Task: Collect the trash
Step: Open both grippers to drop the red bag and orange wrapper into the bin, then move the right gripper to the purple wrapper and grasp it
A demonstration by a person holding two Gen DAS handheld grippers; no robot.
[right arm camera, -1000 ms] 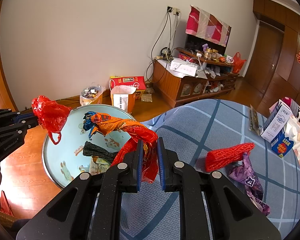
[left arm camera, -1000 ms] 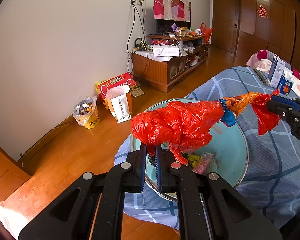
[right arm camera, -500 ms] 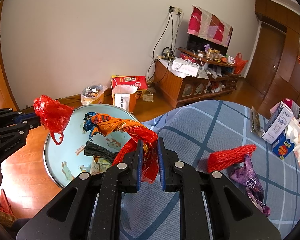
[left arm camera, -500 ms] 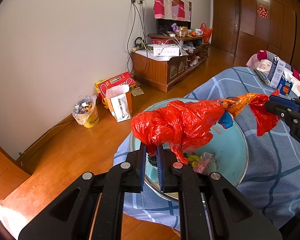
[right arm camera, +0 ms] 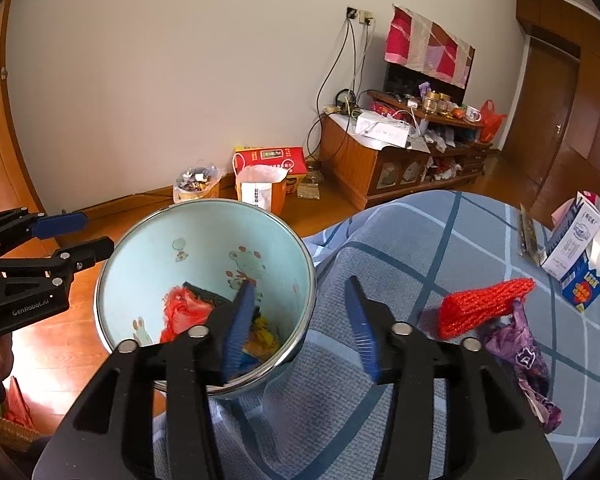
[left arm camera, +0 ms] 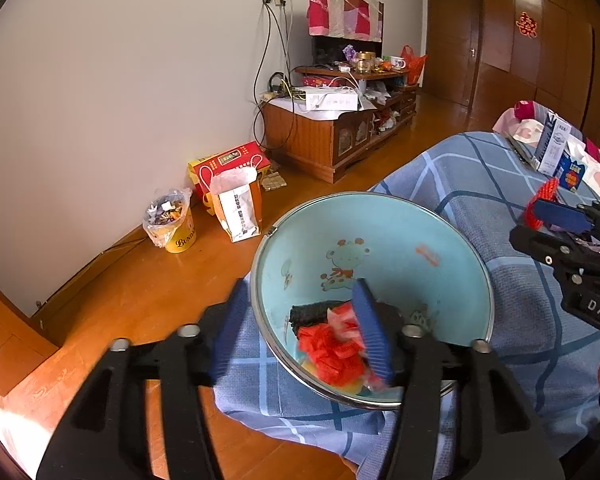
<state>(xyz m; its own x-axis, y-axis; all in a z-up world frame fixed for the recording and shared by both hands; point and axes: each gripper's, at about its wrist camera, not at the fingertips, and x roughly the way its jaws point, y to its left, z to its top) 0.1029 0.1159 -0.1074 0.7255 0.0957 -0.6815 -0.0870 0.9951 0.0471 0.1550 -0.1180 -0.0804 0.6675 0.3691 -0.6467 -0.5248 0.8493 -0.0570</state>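
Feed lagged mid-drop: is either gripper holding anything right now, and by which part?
Nothing is held. Both the left gripper and right gripper are opening with empty fingers; the red bag lies in the basin.

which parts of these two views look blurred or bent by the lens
Left wrist view: the left hand-held gripper has smeared blue fingers as its jaws open, and the red bag in the basin is smeared too; walls and door bow at the edges. Right wrist view: sharper, same fisheye bowing.
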